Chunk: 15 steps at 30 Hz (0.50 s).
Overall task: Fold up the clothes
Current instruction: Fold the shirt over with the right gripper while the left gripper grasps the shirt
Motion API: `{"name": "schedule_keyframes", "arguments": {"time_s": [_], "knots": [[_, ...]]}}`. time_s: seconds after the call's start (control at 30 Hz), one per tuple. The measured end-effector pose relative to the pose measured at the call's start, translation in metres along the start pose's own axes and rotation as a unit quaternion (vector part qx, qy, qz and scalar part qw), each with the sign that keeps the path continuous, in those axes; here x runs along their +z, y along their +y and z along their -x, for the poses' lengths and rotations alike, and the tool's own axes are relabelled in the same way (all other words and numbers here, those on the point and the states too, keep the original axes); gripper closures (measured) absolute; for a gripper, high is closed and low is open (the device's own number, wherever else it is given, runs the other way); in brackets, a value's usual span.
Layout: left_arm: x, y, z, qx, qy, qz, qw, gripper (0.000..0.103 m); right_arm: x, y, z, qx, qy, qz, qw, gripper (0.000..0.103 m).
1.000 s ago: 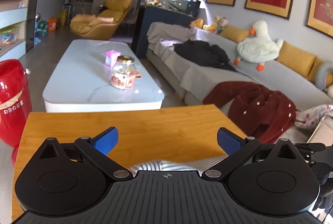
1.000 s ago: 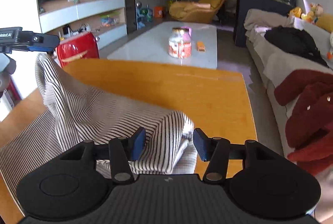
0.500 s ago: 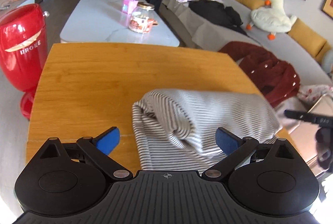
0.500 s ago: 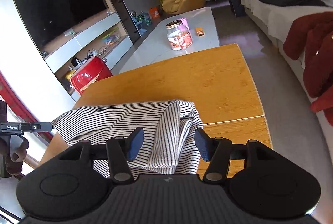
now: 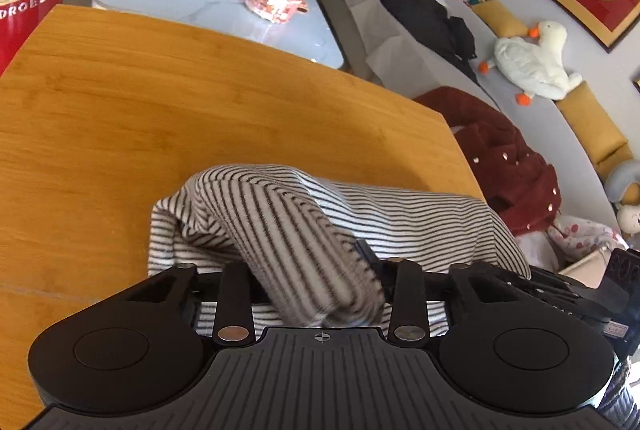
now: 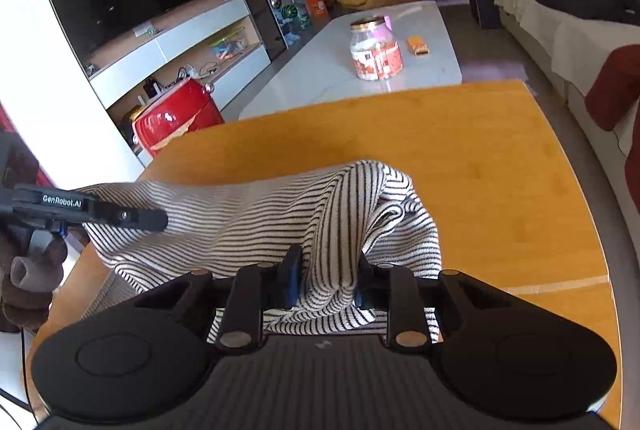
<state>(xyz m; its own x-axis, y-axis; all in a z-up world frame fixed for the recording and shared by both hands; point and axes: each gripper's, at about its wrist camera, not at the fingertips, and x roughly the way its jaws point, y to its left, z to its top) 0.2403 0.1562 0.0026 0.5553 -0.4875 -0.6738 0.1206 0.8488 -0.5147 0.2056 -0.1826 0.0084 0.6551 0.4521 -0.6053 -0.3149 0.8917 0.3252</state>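
Left gripper point(image 5: 316, 286) is clamped on a bunched ridge of the striped garment point(image 5: 400, 218), its jaws drawn in tight with cloth rising between them. My right gripper point(image 6: 326, 280) has a fold of the same garment between its jaws, which are closing; the pads already look to press the fabric from both sides. From the right wrist view I can see the other gripper's black finger, lettered GenRobot.AI, lying against the cloth's far left edge. The garment sits rumpled on the near part of the wooden table point(image 5: 120, 102), one loose end humped up toward the middle, the bare tabletop beyond it. I judge this as the pick-up for a fold: both ends are pinched, nothing is squared off yet. The next move, as I read it, calls for lifting both pinches together, drawing the cloth taut so the hump falls out, then laying one half over the other; the bunched grips may carry more than one layer, so I would watch for that. Containers: a lidded glass jar point(image 6: 375, 48) stands on the pale coffee table point(image 6: 432, 42) behind, holding something reddish I cannot identify. A red bin point(image 6: 176, 116) stands on the floor just past the table's edge, contents hidden.
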Motion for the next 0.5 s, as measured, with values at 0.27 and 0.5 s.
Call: {"name": "schedule_keyframes", "arguments": {"time_s": [0.27,0.5], "knots": [[-0.035,-0.028,0.066,-0.036,-0.034,-0.035,0.9981,0.072,0.005,0.014,0.067,0.046,-0.050,0.043,0.997,0.083],[-0.102,-0.023,0.048,-0.033,0.008,-0.015,0.9993,0.066,-0.047,0.002,0.055,-0.004,-0.008,0.058,0.998,0.082]]}}
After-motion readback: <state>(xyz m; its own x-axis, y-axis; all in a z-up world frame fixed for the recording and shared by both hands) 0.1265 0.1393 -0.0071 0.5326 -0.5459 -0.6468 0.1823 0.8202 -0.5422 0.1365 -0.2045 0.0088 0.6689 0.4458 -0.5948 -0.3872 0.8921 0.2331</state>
